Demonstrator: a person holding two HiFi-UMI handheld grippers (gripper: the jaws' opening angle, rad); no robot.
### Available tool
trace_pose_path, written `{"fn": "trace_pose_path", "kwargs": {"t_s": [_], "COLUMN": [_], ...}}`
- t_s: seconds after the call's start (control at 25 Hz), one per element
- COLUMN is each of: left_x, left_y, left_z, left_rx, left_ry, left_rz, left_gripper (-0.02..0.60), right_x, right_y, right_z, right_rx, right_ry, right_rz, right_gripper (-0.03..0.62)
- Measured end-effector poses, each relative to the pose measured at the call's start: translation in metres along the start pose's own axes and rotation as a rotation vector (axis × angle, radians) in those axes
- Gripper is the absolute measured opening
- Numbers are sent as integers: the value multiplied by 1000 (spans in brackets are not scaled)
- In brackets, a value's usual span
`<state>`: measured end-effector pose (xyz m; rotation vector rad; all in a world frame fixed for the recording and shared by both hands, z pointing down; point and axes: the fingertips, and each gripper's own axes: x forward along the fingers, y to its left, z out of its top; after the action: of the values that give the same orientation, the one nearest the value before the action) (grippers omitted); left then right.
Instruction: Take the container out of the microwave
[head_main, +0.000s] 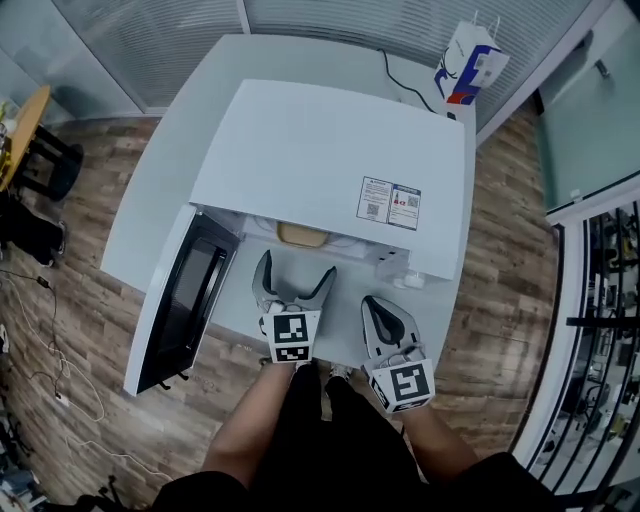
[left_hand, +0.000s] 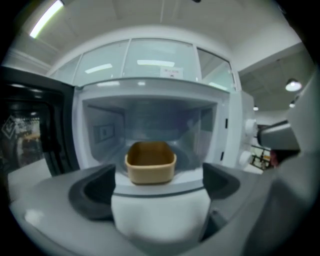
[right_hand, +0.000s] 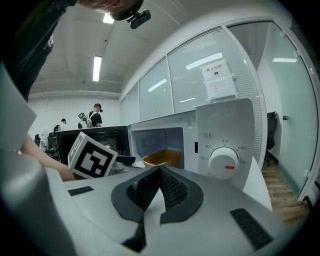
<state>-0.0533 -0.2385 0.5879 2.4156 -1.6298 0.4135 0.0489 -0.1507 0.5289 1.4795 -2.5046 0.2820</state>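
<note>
White table (head_main: 185, 140) under microwave (head_main: 320, 150) — wood floor (head_main: 505, 260)

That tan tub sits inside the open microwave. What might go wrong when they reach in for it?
The left gripper, jaws wide open, might shove the container deeper rather than clamp its rim. Its left jaw may clip the open door beside it. The shut right gripper hangs near the dial and might nudge it.

Tan, perhaps mustard container (left_hand: 150, 162); white microwave (head_main: 320, 150)
</note>
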Motion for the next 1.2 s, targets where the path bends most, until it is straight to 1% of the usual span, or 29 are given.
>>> {"fn": "trace_pose_path", "kwargs": {"t_s": [0.16, 0.28, 0.64, 0.76, 0.8, 0.84, 0.88, 1.2], "left_x": [28, 45, 70, 73, 73, 73, 73, 53], "left_y": [4, 6, 12, 17, 18, 18, 19, 15], "left_z": [-3, -5, -9, -7, -6, -5, -4, 0], "left_rx": [1, 19, 11, 13, 20, 26, 29, 36], "left_ry": [22, 36, 58, 46, 42, 38, 34, 25], "left_rz": [-2, 3, 17, 31, 36, 38, 39, 38], "left_gripper": [535, 535, 535, 532, 520, 486, 480, 469], "right_x": [6, 10, 12, 11, 11, 10, 10, 7], "right_y": [-4, -7, -15, -17, -17, -18, -19, -17], "right_z": [-9, -13, -22, -23, -23, -24, -24, -20], "right_rx": [15, 25, 46, 42, 41, 42, 44, 40], "right_ry": [19, 28, 47, 50, 50, 51, 52, 46], "right_rz": [-9, -13, -29, -30, -32, -35, -37, -36], "right_gripper": [-2, -2, -2, -2, -2, -2, -2, -2]}}
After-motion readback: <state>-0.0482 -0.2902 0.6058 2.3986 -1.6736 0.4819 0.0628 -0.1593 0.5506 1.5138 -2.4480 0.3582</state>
